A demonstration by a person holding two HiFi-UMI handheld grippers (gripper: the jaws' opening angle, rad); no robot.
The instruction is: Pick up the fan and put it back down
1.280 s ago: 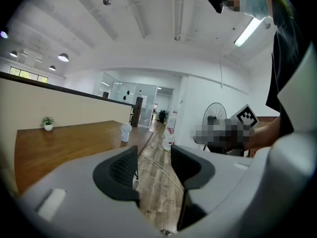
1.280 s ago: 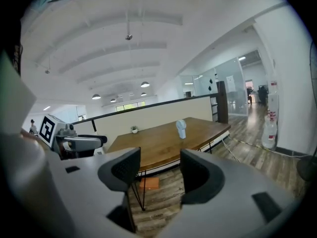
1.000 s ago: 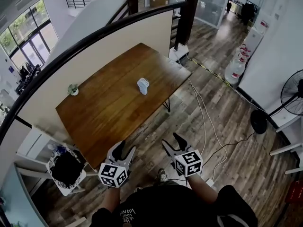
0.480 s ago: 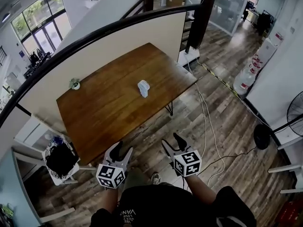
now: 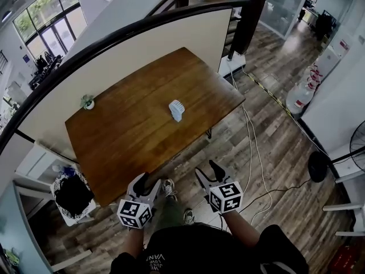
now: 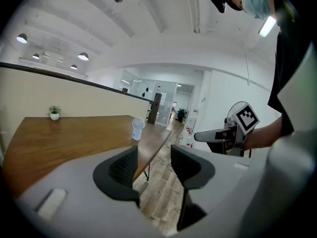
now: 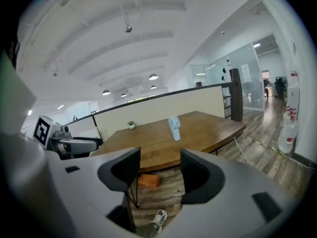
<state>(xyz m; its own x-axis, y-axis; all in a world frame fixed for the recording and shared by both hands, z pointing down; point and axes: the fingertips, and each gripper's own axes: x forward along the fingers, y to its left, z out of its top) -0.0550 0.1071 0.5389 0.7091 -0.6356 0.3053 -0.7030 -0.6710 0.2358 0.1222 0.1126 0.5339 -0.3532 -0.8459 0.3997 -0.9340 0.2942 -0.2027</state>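
The left tool (image 5: 149, 180) and the right tool (image 5: 207, 169) both stand with jaws apart and empty. The small white fan (image 5: 177, 110) stands upright on the worktop (image 5: 114, 141), well ahead of both. It is probably light, stiff plastic with a fragile grille, so the lower body looks the safest hold.

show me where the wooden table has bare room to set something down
Most of the brown wooden table is bare. The widest patch runs from the small white fan at its middle to the near edge. Another lies between fan and right corner. Tightest is the far left corner, where a small green potted plant stands by the cream partition.
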